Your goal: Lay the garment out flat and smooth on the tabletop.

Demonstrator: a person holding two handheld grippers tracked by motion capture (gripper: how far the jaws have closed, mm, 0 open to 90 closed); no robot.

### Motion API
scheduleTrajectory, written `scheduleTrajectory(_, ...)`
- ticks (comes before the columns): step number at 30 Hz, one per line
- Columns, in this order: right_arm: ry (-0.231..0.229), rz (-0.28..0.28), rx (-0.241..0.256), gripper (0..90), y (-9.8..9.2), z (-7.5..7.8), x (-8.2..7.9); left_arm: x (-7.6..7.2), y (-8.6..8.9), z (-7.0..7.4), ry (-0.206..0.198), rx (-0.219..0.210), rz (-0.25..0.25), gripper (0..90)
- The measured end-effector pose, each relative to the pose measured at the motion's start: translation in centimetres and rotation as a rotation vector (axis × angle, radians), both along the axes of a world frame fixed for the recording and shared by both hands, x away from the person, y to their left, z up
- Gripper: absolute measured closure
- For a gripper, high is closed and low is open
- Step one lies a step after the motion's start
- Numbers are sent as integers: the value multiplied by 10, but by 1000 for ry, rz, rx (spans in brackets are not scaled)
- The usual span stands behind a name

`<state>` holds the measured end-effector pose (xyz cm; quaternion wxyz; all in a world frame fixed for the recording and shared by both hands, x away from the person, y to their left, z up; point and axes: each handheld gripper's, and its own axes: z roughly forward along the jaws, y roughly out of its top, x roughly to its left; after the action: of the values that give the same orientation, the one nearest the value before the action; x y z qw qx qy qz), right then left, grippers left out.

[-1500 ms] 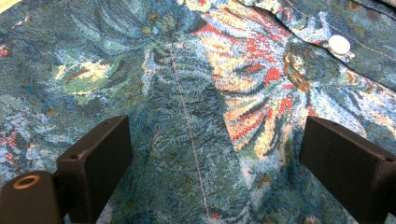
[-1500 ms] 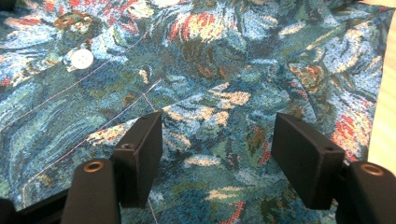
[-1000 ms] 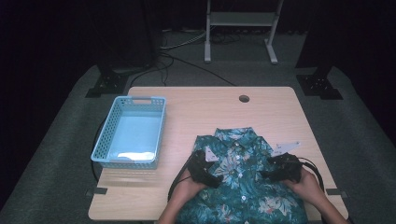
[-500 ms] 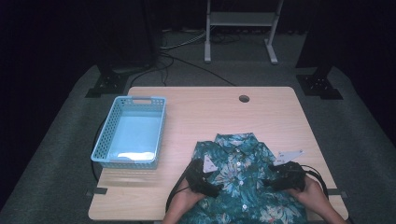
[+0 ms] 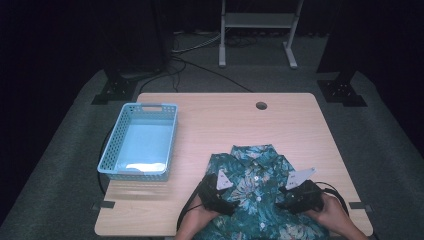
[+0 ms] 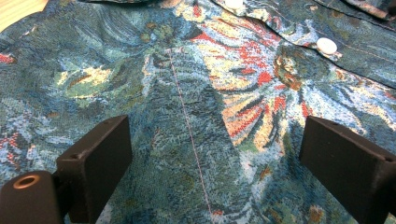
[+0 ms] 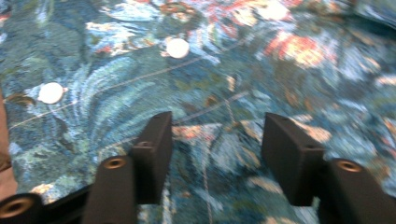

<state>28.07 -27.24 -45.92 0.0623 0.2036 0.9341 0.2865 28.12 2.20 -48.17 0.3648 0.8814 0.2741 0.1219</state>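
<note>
While both wide-open grippers, left gripper [image 5: 223, 192] and right gripper [image 5: 295, 195], have drawn nearer, the shirt [image 5: 255, 180] followed.

Right gripper [image 7: 215, 158] jaws apart over floral shirt [image 7: 280, 70] — two white buttons [image 7: 177, 47] beyond left jaw.

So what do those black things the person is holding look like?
Each hand-held gripper is black and chunky: the left hand-held gripper and the right hand-held gripper each carry a light grey three-cornered plate on top. A black cable trails from each. Up close, each has two flat, blocky black jaws with round screw holes near the base. The forearms show no sleeves.
</note>
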Motion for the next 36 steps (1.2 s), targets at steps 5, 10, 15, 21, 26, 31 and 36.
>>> scheduleTrajectory(5, 10, 33, -8, 583, 3, 0, 3, 0, 0, 0, -1, -1, 0, 88)
scheduleTrajectory(10, 14, 6, 7, 761, -2, 0, 8, 0, 0, 0, -3, -3, -2, 88)
scheduleTrajectory(15, 12, -2, -9, 854, -7, 1, 9, 0, 1, -1, -4, -8, 0, 88)
scheduleTrajectory(21, -13, -29, -26, 887, -19, 9, 9, 0, 1, -1, -5, -8, -5, 88)
scheduleTrajectory(26, -26, -57, -41, 889, -32, 15, 11, 0, 1, -1, -3, -7, -4, 88)
scheduleTrajectory(31, -29, -74, -51, 889, -40, 18, 13, 0, 1, -1, -5, -9, -3, 88)
scheduleTrajectory(36, -36, -92, -64, 890, -48, 21, 13, 0, 1, -1, -4, -8, -2, 88)
